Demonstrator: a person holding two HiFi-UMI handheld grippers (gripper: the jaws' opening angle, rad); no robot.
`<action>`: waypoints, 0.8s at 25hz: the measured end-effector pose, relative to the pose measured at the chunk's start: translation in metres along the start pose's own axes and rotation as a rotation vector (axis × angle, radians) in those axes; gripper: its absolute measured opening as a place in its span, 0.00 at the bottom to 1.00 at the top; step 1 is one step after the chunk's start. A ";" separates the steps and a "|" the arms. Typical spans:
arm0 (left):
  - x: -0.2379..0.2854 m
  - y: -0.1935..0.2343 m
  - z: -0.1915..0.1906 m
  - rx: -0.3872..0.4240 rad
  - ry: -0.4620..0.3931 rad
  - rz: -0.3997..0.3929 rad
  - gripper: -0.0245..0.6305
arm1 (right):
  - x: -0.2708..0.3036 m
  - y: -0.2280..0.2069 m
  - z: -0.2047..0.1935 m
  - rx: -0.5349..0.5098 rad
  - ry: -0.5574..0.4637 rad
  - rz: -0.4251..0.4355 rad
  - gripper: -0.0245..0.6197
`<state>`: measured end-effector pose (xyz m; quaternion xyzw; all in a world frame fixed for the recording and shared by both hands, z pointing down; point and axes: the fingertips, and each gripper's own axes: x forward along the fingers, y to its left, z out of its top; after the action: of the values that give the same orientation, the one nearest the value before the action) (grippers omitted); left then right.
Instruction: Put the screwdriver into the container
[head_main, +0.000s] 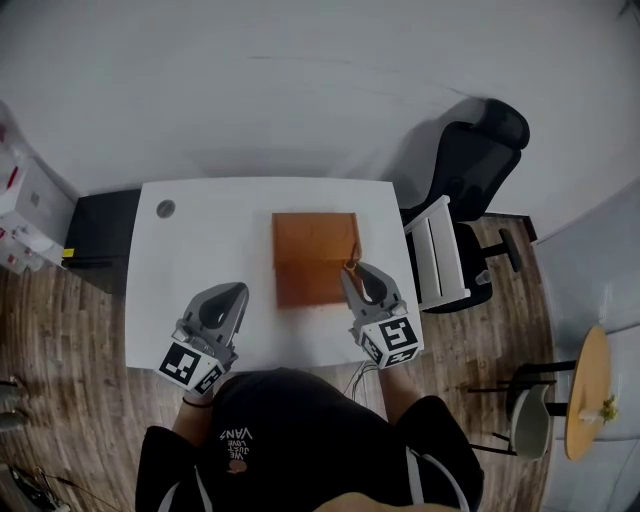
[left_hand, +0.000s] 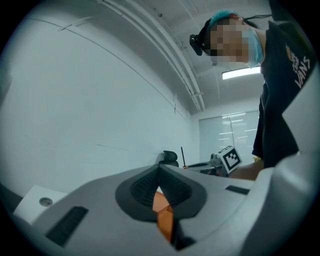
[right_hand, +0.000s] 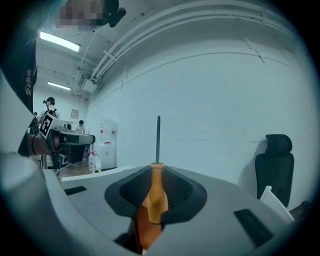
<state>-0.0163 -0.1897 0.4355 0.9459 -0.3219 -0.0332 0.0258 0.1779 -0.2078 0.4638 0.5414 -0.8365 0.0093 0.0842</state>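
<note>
My left tongs (head_main: 238, 291) hang clenched on nothing over the near left part of the table, pads pressed together and pointing level, well clear of the job. In the middle of the white table (head_main: 200, 250) lies the brown container (head_main: 312, 258), a flat rectangular box; from above I see nothing lying in it, though I cannot tell how deep it is. My right tongs (head_main: 352, 275) sit right at its right-hand edge, grasping the screwdriver (right_hand: 156, 180) by its orange handle – the dark shaft stands straight up out of the pads, across the line the jaws point along. So the pick-up is done and the carry looks nearly done; what is left, as I judge it, is to bring the tool over the box's open floor, lower it and let go. With the shaft sticking out crosswise, I would watch that it does not catch the rim on the way in. The tabletop is otherwise bare apart from a round cable hole (head_main: 165, 208) near its far left corner. A low black cabinet (head_main: 100, 228) stands against the table's left end, the floor (head_main: 80, 330) is wood plank, a black office chair (head_main: 475, 165) is parked off the right end – and further right is a small round wooden side table (head_main: 588, 392). The wall (head_main: 300, 80) beyond is plain white.
</note>
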 end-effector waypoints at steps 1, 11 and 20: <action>0.000 -0.001 0.000 0.002 0.002 -0.002 0.06 | 0.001 0.000 -0.002 -0.001 0.003 0.003 0.16; -0.002 0.002 -0.003 0.013 0.010 0.012 0.06 | 0.014 0.004 -0.022 -0.032 0.060 0.022 0.16; -0.004 0.007 -0.007 0.006 0.019 0.024 0.06 | 0.024 0.004 -0.042 -0.032 0.110 0.034 0.16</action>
<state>-0.0231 -0.1932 0.4430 0.9422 -0.3332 -0.0228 0.0267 0.1701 -0.2236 0.5089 0.5242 -0.8398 0.0268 0.1385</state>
